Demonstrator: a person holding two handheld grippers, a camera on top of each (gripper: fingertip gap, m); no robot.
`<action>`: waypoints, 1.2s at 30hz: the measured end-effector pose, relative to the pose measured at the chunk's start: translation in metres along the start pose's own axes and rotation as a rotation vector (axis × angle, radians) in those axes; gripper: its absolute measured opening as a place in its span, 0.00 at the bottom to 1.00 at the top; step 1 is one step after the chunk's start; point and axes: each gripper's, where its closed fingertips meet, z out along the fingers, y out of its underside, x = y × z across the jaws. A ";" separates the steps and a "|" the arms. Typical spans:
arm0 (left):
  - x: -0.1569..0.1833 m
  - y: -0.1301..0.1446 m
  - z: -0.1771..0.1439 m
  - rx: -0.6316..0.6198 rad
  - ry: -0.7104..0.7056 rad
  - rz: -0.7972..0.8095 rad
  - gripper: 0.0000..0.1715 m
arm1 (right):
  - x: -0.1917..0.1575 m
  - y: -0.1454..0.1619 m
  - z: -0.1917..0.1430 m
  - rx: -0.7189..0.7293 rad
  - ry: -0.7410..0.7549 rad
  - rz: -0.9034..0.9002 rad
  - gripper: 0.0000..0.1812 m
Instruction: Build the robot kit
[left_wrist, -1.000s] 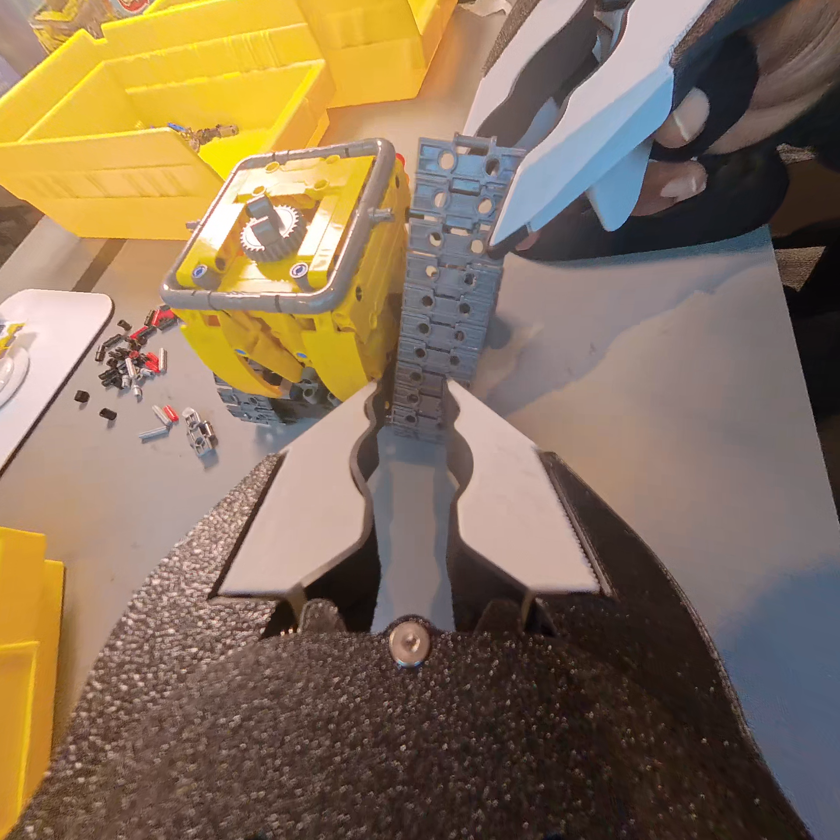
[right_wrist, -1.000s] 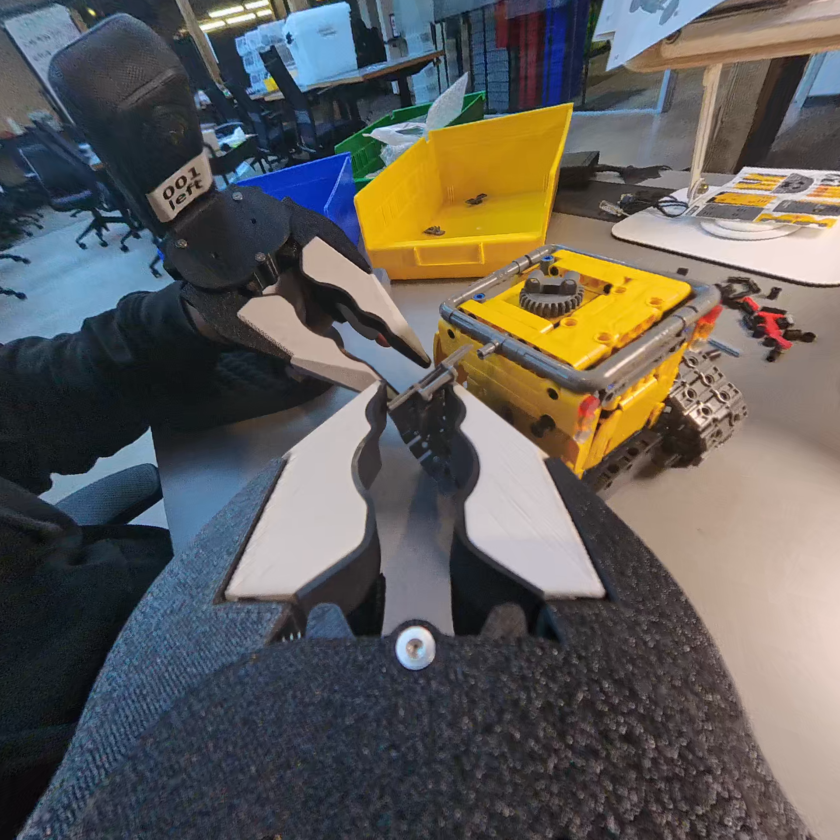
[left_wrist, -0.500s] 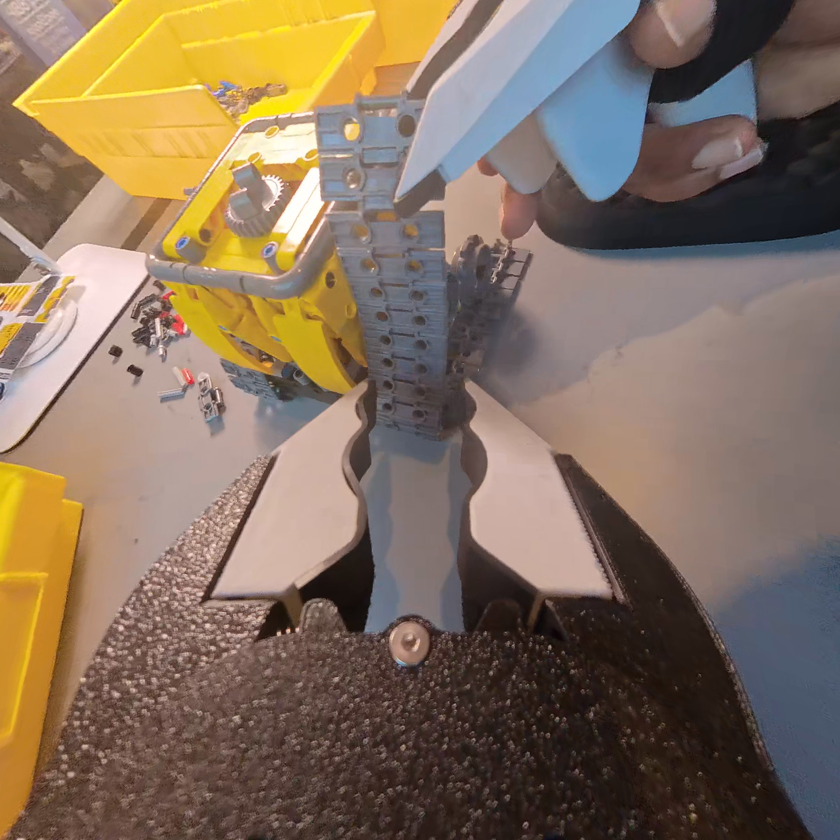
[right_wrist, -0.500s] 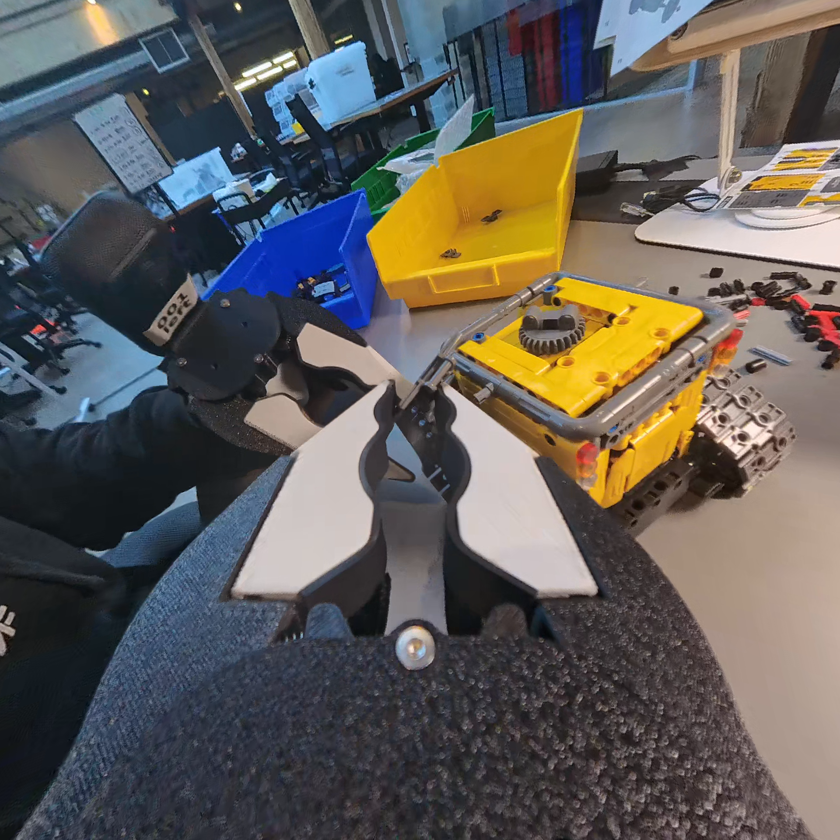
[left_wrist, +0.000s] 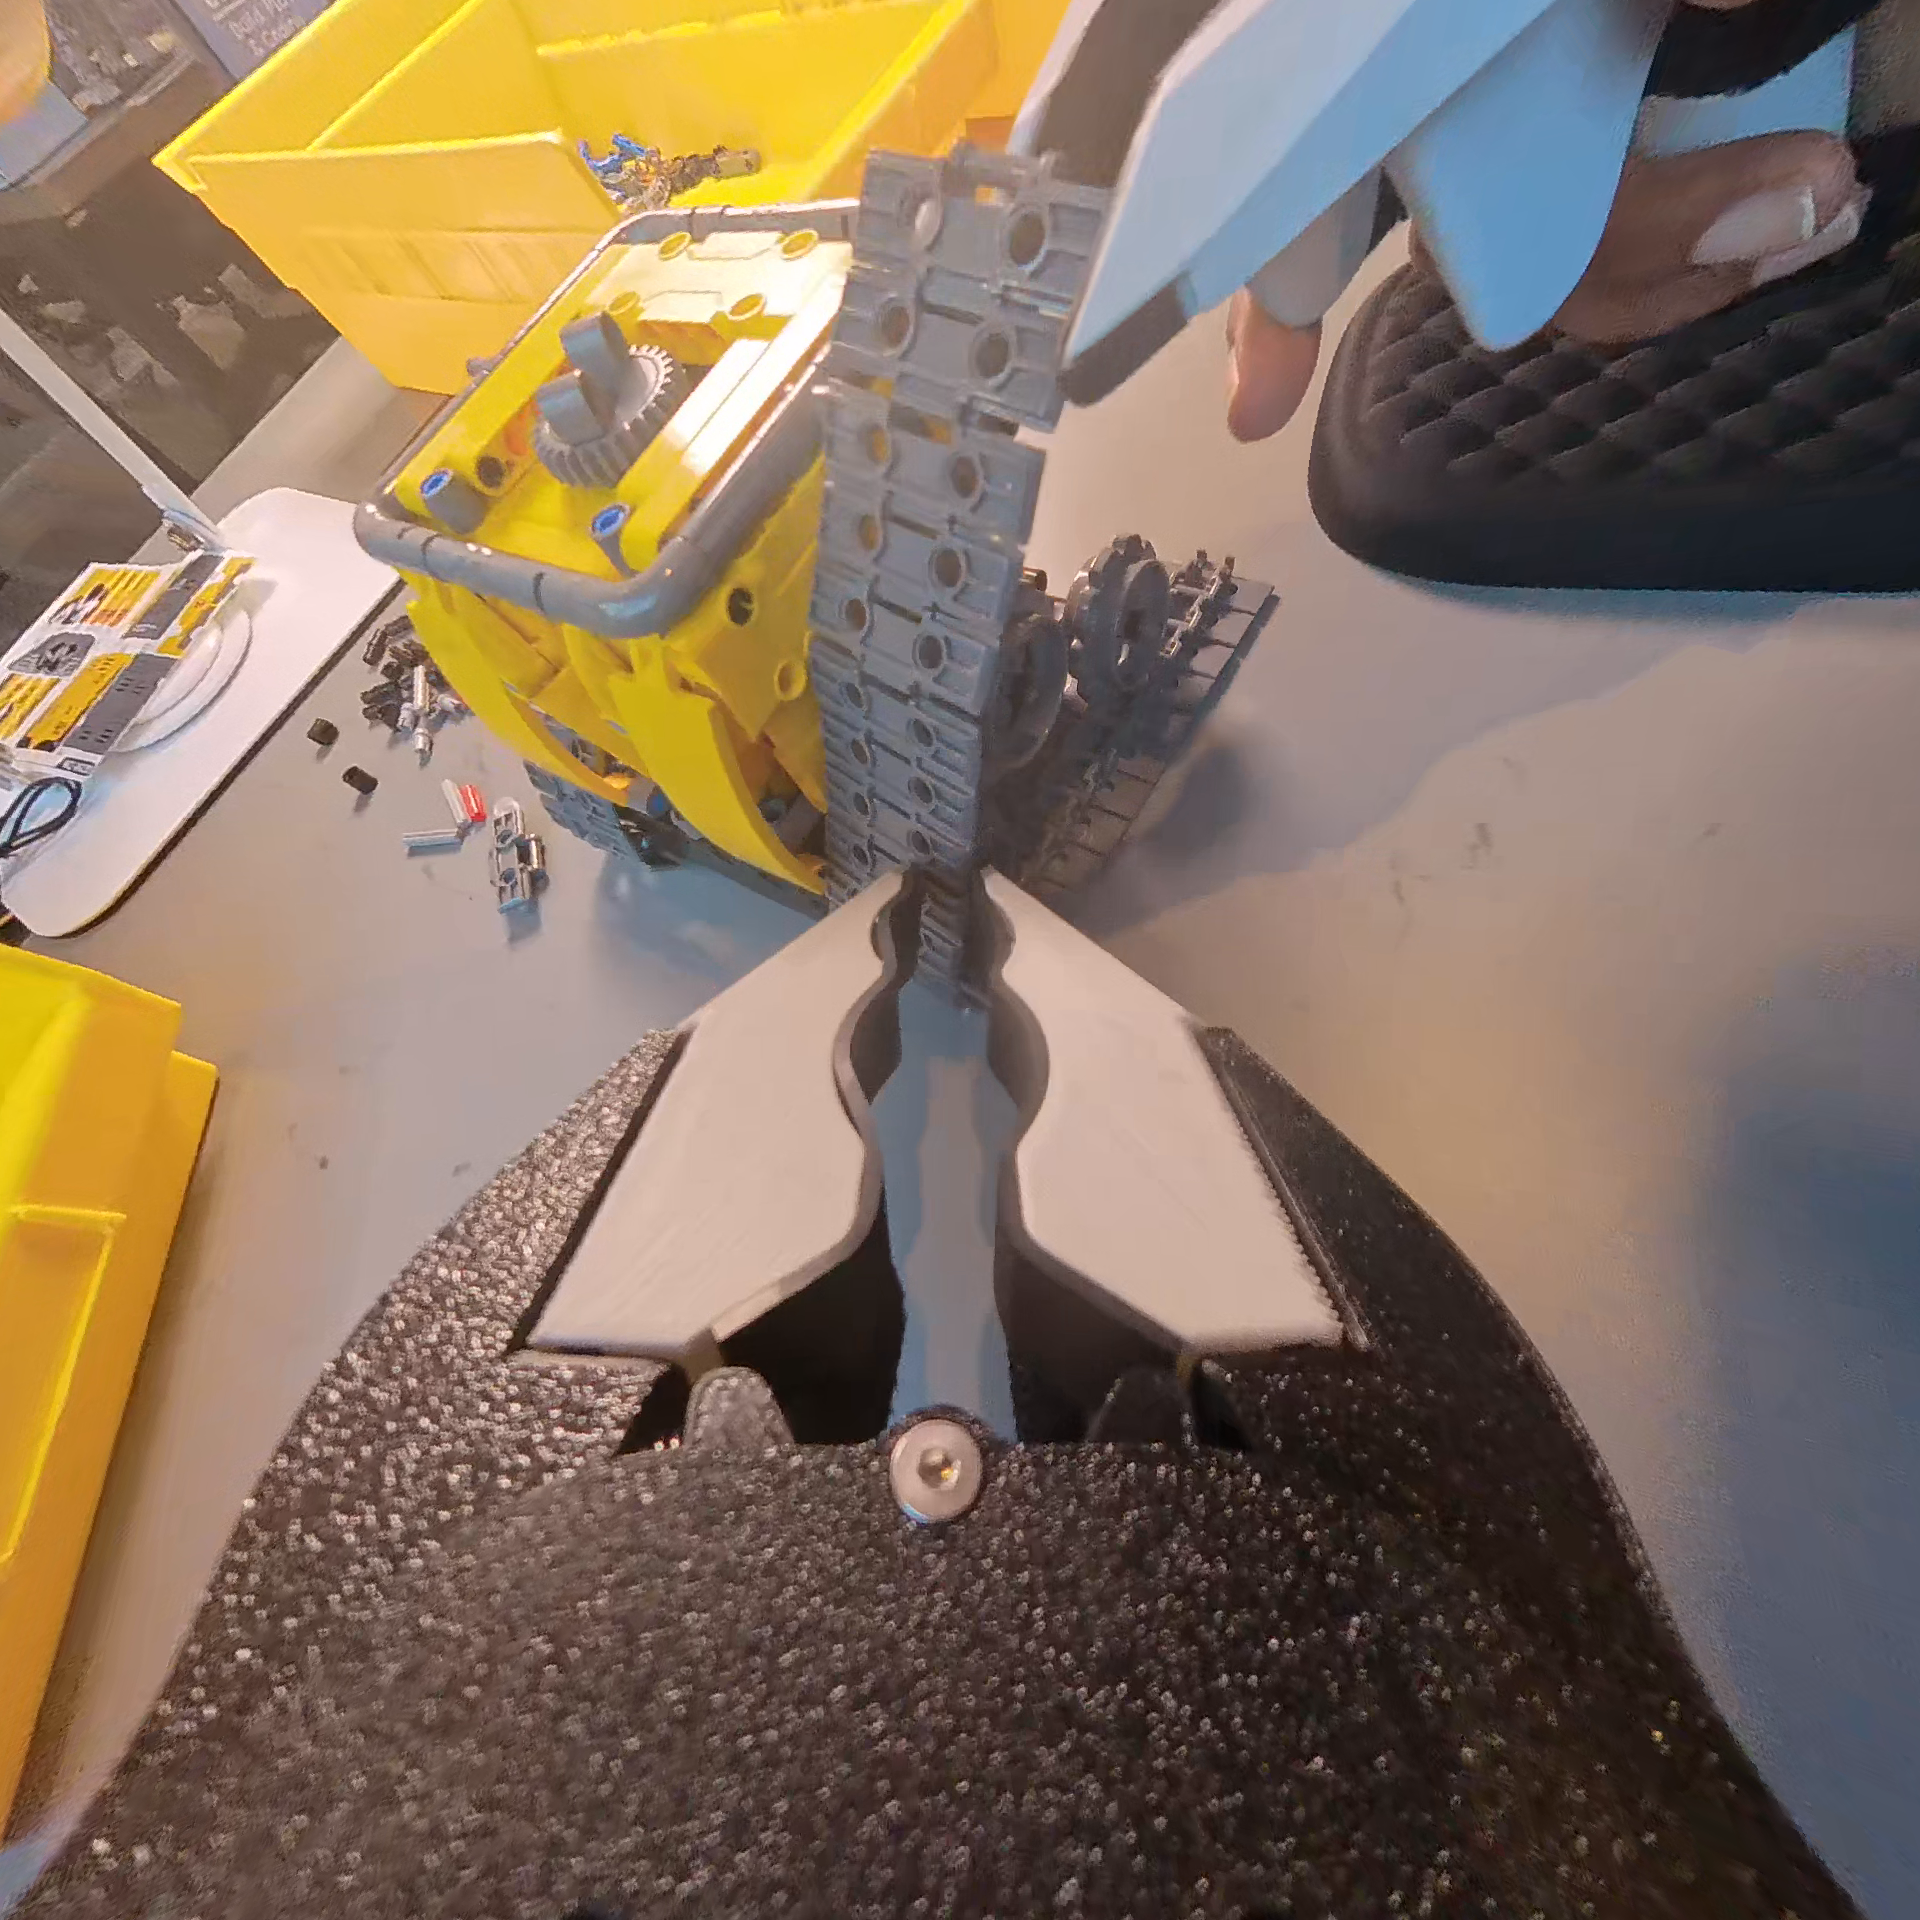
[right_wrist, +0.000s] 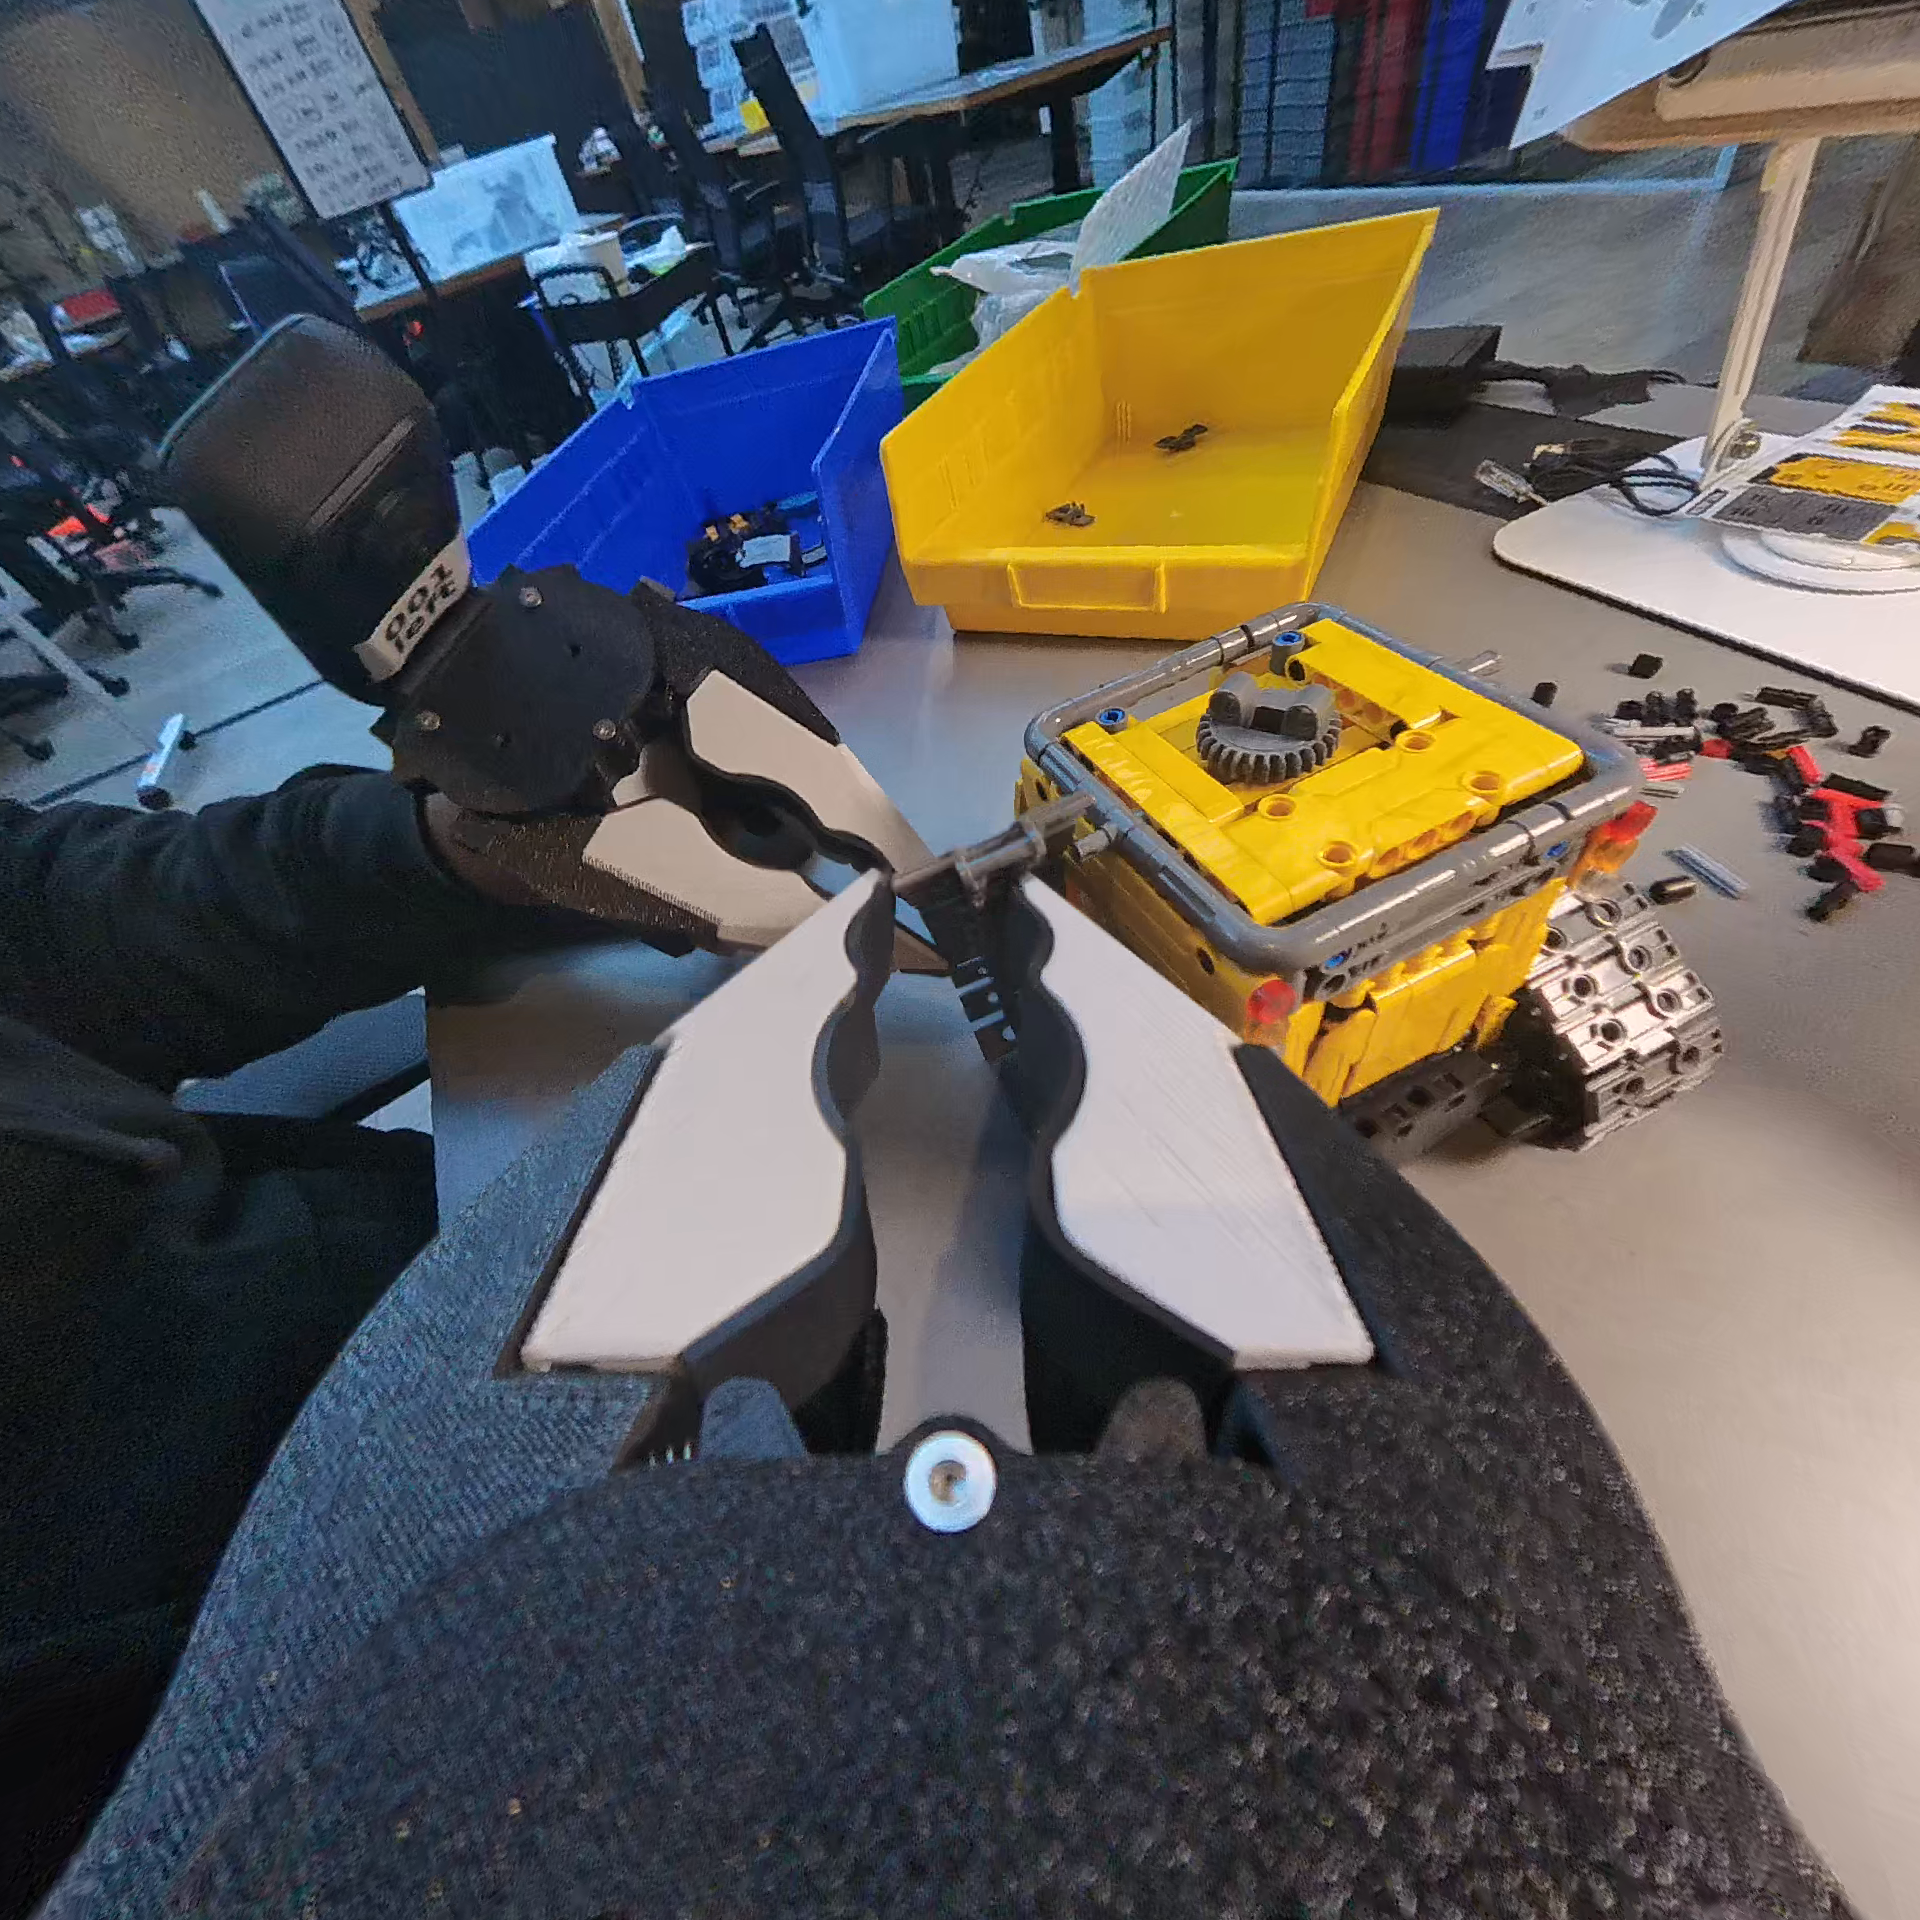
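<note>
Grey track strip (left_wrist: 925, 623) pinched between left gripper (left_wrist: 943, 914) and right gripper (right_wrist: 951, 914).

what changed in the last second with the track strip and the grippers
The grey track strip has been lifted upright off the wheels, which now show. Both the left gripper and the right gripper stay shut on its ends. The yellow model has not moved.

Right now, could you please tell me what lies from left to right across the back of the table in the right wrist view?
Blue bin → yellow bin → white stand base.
</note>
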 end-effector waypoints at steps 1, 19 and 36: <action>-0.001 0.001 -0.001 0.005 0.001 -0.007 0.04 | 0.002 0.000 -0.003 -0.009 -0.006 -0.009 0.11; -0.002 -0.003 0.009 -0.071 -0.001 0.028 0.05 | 0.010 0.005 -0.022 0.007 -0.094 -0.043 0.04; 0.005 -0.016 0.018 -0.096 -0.060 0.206 0.11 | 0.023 0.030 -0.007 -0.067 0.004 -0.215 0.25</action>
